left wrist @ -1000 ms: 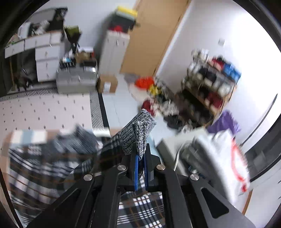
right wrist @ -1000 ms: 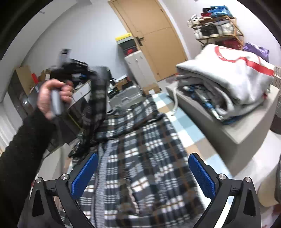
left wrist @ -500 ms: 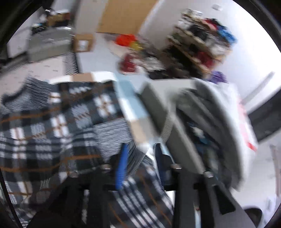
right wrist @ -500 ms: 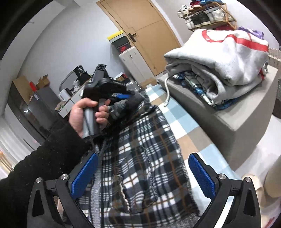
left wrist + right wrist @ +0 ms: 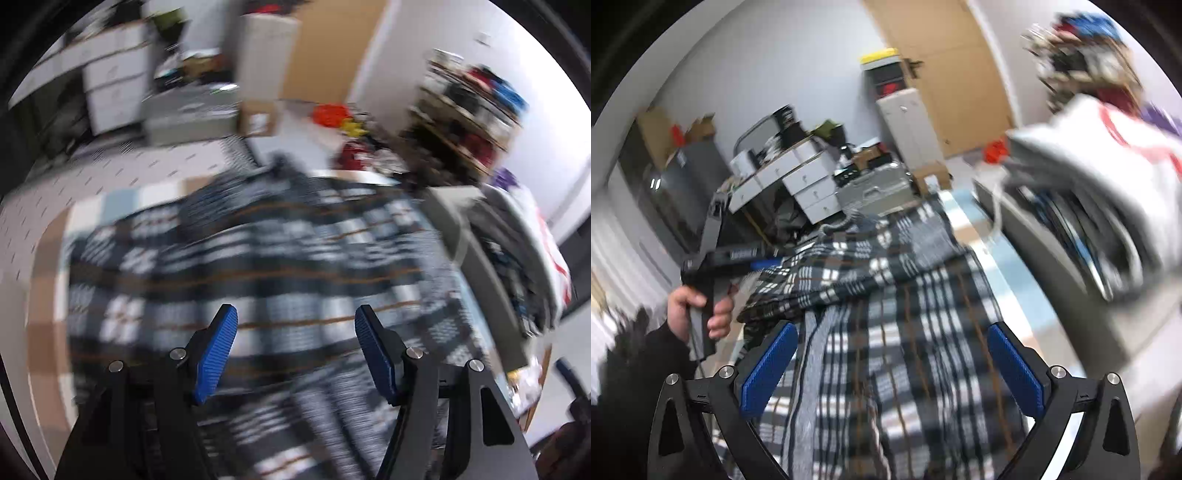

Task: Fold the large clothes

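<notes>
The left gripper (image 5: 295, 325) has its jaws spread wide with nothing between the blue pads (image 5: 216, 350). The right gripper (image 5: 892, 354) is equally wide apart and empty. The left hand (image 5: 698, 310), black-sleeved, grips its handle upright.

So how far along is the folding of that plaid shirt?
Early to midway. One fold looks laid: part of the plaid shirt lies doubled over its far end. Nothing is in hand: the left claw and right claw are both open above the shirt. Left: the long lower section is spread flat and unfolded.
</notes>
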The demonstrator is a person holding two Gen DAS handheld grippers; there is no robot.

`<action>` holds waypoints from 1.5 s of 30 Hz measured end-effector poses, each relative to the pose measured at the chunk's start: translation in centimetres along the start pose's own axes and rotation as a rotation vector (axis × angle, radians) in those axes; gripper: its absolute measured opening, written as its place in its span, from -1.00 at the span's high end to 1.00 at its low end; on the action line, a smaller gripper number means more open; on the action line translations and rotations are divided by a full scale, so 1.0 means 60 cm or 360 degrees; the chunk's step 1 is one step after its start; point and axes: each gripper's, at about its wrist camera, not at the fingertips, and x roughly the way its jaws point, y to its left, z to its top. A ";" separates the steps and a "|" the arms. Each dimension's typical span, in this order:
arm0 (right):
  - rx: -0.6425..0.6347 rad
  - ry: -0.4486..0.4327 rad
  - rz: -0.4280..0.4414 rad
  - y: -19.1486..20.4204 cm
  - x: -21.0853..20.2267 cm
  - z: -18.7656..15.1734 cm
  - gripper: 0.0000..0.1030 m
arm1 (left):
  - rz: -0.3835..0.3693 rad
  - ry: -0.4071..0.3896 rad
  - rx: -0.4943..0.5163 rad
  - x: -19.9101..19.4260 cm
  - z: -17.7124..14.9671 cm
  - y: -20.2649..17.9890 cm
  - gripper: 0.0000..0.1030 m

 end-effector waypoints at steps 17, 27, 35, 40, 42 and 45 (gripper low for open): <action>-0.0587 0.0413 -0.0256 0.082 0.425 0.124 -0.99 | 0.0055 0.0060 -0.0176 0.063 -0.051 0.056 -0.22; -0.0438 0.0605 -0.0312 0.030 0.435 0.094 -0.99 | 0.0196 0.0066 -0.0084 0.011 -0.070 0.040 -0.23; -0.0558 0.0350 -0.0106 0.082 0.285 0.063 -1.00 | 0.0293 0.0014 -0.0084 -0.056 -0.083 0.025 -0.25; -0.0682 0.0592 -0.0177 0.078 0.344 -0.033 -1.00 | 0.0288 0.0155 -0.0238 -0.025 -0.085 0.041 -0.37; -0.0677 0.0617 -0.0196 0.070 0.350 -0.050 -1.00 | 0.0293 0.0190 -0.0231 -0.018 -0.090 0.041 -0.37; -0.0598 0.0556 -0.0075 0.067 0.322 -0.016 -0.99 | 0.0321 0.0151 -0.0134 -0.018 -0.063 0.037 -0.37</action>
